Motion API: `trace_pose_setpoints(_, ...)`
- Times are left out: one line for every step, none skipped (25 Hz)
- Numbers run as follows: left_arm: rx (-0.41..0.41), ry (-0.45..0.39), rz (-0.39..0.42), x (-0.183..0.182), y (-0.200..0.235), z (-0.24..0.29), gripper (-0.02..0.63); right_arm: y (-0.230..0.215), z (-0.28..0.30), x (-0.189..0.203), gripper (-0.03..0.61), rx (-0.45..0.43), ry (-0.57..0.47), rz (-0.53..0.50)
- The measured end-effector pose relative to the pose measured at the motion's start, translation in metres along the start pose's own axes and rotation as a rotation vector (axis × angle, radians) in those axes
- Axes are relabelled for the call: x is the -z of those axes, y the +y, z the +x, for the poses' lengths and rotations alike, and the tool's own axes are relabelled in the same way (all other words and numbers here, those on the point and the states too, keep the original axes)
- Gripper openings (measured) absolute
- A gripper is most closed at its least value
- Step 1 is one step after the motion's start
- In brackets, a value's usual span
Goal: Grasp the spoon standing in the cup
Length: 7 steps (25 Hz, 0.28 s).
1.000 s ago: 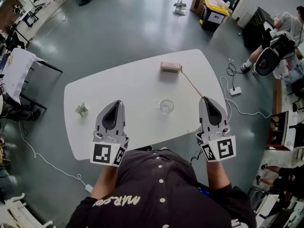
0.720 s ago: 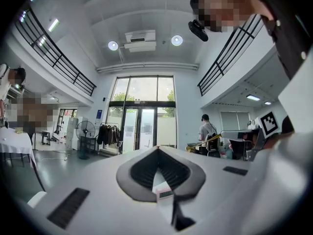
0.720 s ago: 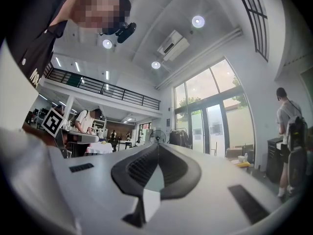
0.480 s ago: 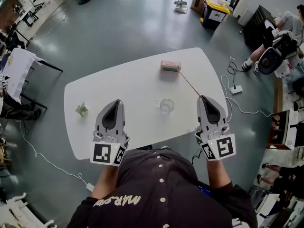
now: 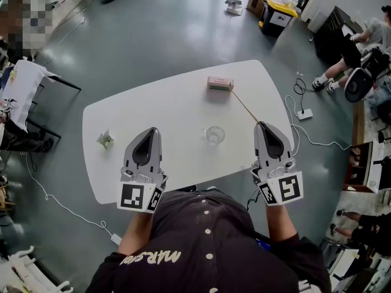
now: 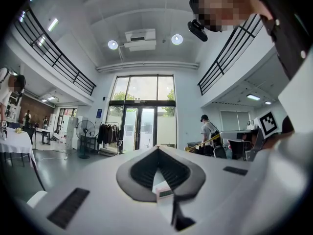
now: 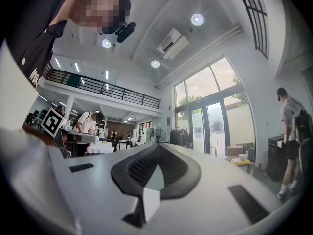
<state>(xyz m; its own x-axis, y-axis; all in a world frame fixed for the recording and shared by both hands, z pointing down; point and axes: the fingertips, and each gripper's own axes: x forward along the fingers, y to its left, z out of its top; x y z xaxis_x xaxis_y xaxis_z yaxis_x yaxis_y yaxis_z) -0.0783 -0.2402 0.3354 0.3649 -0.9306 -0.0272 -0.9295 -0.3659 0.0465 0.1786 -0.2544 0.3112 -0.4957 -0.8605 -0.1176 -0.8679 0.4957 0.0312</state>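
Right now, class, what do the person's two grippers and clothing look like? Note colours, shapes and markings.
Both the left gripper and the right gripper are pale grey shells tapering to a point, each with a black ribbed teardrop inset. At each one's rear sits a cube with black-and-white square markers. The person wears a dark buttoned shirt with pale lettering.

Table [image 5: 122, 121] top was smooth, matt white, cup [image 5: 214, 135] was clear, glossy glass, spoon [image 5: 244, 105] looked golden and metallic, left gripper [image 5: 152, 130] and right gripper [image 5: 263, 125] wore matt pale-grey plastic shells with black ribbed pads [image 6: 139, 173], floor [image 5: 159, 35] was grey with a dull sheen.
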Motion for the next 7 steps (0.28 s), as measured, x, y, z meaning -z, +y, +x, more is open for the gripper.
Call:
trace_pose_setpoints(-0.001, 0.000, -0.001, -0.0001, 0.0002, 0.0000, 0.008, 0.0000, 0.0002, -0.0001, 0.009, -0.001, 0.000, -0.001)
trace_pose_setpoints(-0.001, 0.000, -0.001, 0.0000, 0.0003, 0.0000, 0.008, -0.0001, 0.0003, 0.0000, 0.009, -0.001, -0.001, -0.002)
trace_pose_setpoints(-0.002, 0.000, -0.001, 0.0002, 0.0004, 0.0001, 0.008, -0.0003, 0.0004, 0.0001, 0.009, -0.001, -0.001, -0.002)
trace_pose_setpoints(-0.002, 0.000, -0.001, 0.0003, 0.0006, 0.0004, 0.008, -0.0005, 0.0007, 0.0003, 0.009, -0.001, -0.001, -0.002)
trace_pose_setpoints(-0.002, 0.000, -0.002, 0.0005, 0.0007, 0.0008, 0.008, -0.0007, 0.0011, 0.0005, 0.009, -0.001, -0.001, -0.002)
trace_pose_setpoints(-0.002, 0.000, -0.002, 0.0006, 0.0009, 0.0013, 0.008, -0.0008, 0.0015, 0.0007, 0.009, -0.001, -0.001, -0.002)
trace_pose_setpoints(-0.001, 0.000, -0.002, 0.0007, 0.0011, 0.0017, 0.008, -0.0010, 0.0019, 0.0009, 0.009, -0.001, -0.001, -0.002)
